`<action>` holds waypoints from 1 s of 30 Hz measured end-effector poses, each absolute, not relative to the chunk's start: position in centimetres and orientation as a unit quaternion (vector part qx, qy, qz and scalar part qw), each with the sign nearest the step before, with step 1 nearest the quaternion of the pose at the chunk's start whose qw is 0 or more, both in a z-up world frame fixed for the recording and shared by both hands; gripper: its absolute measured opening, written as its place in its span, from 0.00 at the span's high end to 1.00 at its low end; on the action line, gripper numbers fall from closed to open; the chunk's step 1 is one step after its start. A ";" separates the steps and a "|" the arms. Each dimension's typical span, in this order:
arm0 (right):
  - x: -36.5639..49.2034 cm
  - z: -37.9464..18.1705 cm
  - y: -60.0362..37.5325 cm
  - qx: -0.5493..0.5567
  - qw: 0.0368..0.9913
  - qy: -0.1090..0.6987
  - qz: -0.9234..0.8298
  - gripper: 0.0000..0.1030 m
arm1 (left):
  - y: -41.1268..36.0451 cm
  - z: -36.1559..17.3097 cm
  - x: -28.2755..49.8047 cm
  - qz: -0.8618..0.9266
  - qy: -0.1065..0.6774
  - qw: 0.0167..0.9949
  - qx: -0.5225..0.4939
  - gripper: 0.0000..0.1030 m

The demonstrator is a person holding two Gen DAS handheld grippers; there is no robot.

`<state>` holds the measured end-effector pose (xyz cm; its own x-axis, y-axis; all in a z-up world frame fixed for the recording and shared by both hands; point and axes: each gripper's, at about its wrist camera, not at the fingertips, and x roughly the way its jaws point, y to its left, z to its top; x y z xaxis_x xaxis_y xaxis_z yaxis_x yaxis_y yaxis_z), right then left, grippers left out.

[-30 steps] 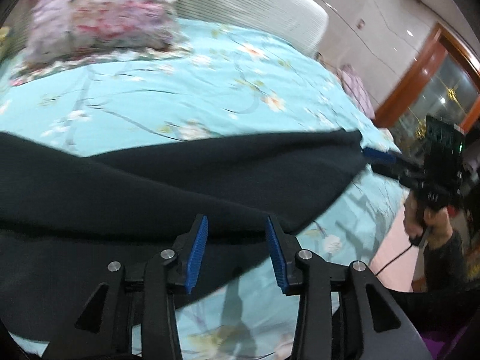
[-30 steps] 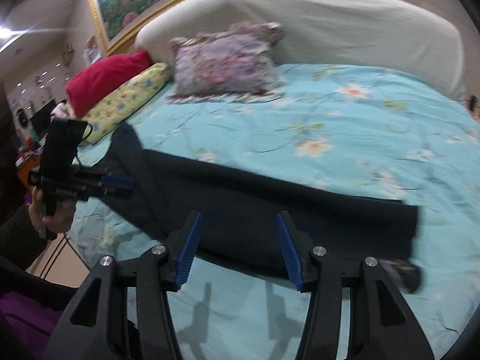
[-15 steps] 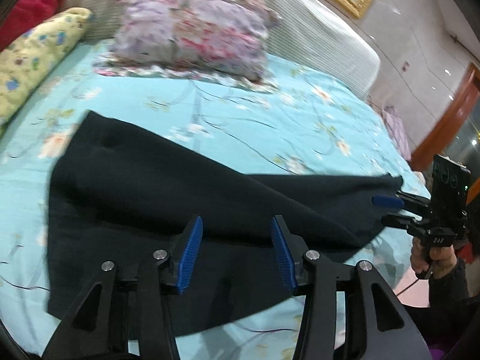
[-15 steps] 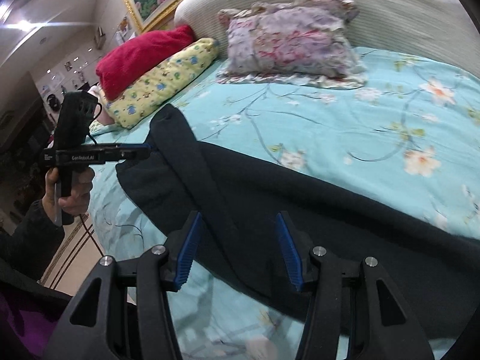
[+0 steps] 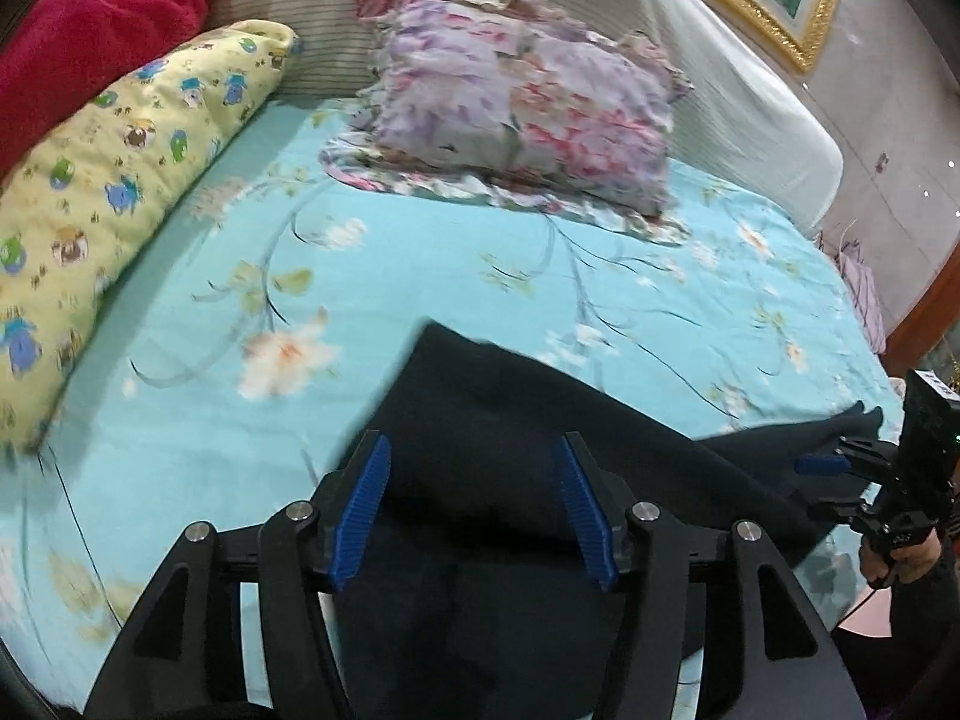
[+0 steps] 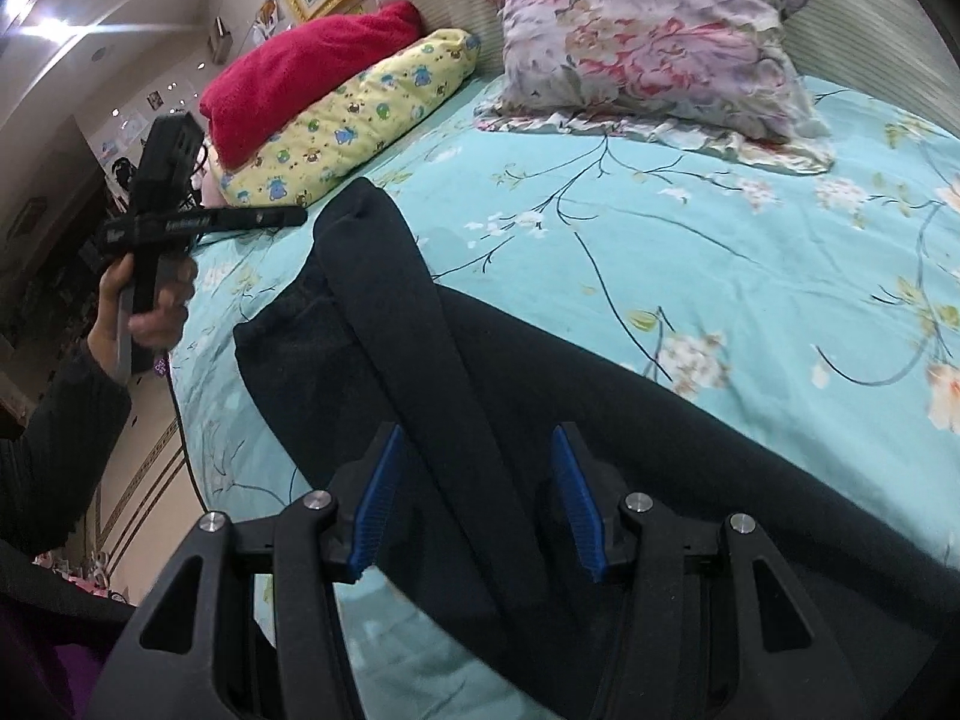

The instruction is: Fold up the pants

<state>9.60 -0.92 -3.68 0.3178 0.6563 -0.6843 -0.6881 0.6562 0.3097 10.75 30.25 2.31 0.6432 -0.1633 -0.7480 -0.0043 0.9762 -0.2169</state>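
Left wrist view first: we're looking down our left gripper (image 5: pixel 474 516), and its blue-padded fingers (image 5: pixel 363 510) are spread wide with nothing pinched between them. The black pants (image 5: pixel 510 420) lie flat on the turquoise flowered bedsheet (image 5: pixel 420 264), running from under the gripper off toward the right edge of the bed. One corner of the fabric pokes up toward the middle of the bed just past the fingertips. Over on the far right we can see the right gripper (image 5: pixel 834 483) hovering at the other end of the pants — its fingers look apart, and they sit just beside the fabric's edge. Further back there's a yellow cartoon pillow (image 5: pixel 120 192) on the left, a red pillow (image 5: pixel 90 30) behind it, and a floral pillow (image 5: pixel 522 102) against the striped headboard (image 5: pixel 750 96).

Right wrist view: the right gripper (image 6: pixel 474 504) also has its fingers (image 6: pixel 576 504) spread, holding nothing, hanging over the pants (image 6: pixel 540 396). From here we see a long folded band of the fabric lying diagonally across the rest, ending in a rounded tip near the yellow pillow. The left gripper (image 6: pixel 288 216) shows up at the far left in the person's hand (image 6: pixel 156 294), near that tip but not touching it — can't tell from this side angle how far its fingers are parted.
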 end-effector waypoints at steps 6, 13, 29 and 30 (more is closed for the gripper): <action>10.7 -3.9 0.9 -0.026 0.799 0.420 0.429 0.49 | 33.4 1.4 14.6 -0.077 0.446 0.883 -0.121 0.38; 11.7 -4.6 2.5 -0.029 0.784 0.433 0.444 0.49 | 33.0 -0.4 17.2 -0.107 0.478 0.865 -0.111 0.38; 10.0 -3.5 3.5 -0.040 0.776 0.407 0.481 0.94 | 30.9 2.3 13.1 -0.089 0.439 0.893 -0.053 0.97; 9.4 -3.2 3.5 -0.042 0.775 0.401 0.486 0.94 | 30.9 2.7 12.1 -0.088 0.432 0.896 -0.058 0.98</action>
<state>9.44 3.49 -3.24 0.2049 0.7202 -0.6628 -0.7875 0.5235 0.3254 12.14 30.95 2.66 0.6121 -0.2069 -0.7633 0.1075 0.9780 -0.1788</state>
